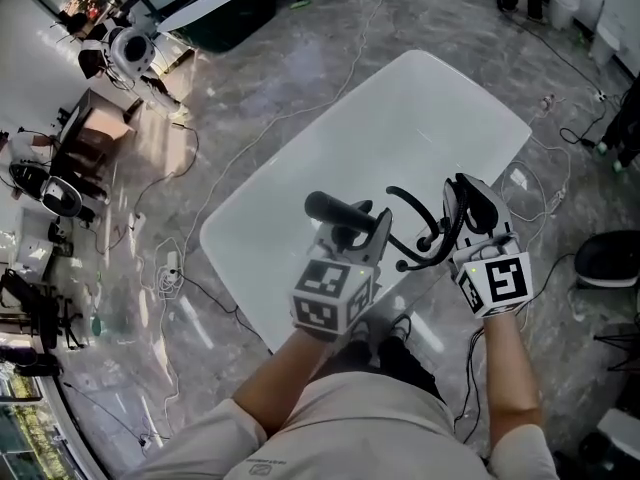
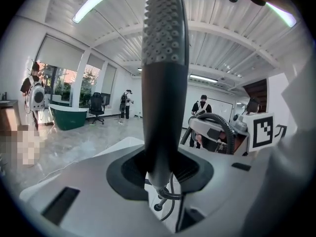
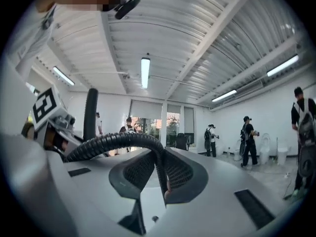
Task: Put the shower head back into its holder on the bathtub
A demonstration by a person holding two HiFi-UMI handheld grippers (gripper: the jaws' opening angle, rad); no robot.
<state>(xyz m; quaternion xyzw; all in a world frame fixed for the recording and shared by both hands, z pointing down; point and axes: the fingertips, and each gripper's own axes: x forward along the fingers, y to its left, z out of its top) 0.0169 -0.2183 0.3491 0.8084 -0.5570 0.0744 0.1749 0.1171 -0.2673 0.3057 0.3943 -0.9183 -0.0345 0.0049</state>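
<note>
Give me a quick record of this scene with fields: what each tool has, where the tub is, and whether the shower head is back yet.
left tool: shut on the shower head, which stands upright between its jaws
right tool: shut on the black hose
bathtub: white, below both tools in the head view
holder: cannot be made out in any view
task state: shower head in the left tool, not yet put back
</note>
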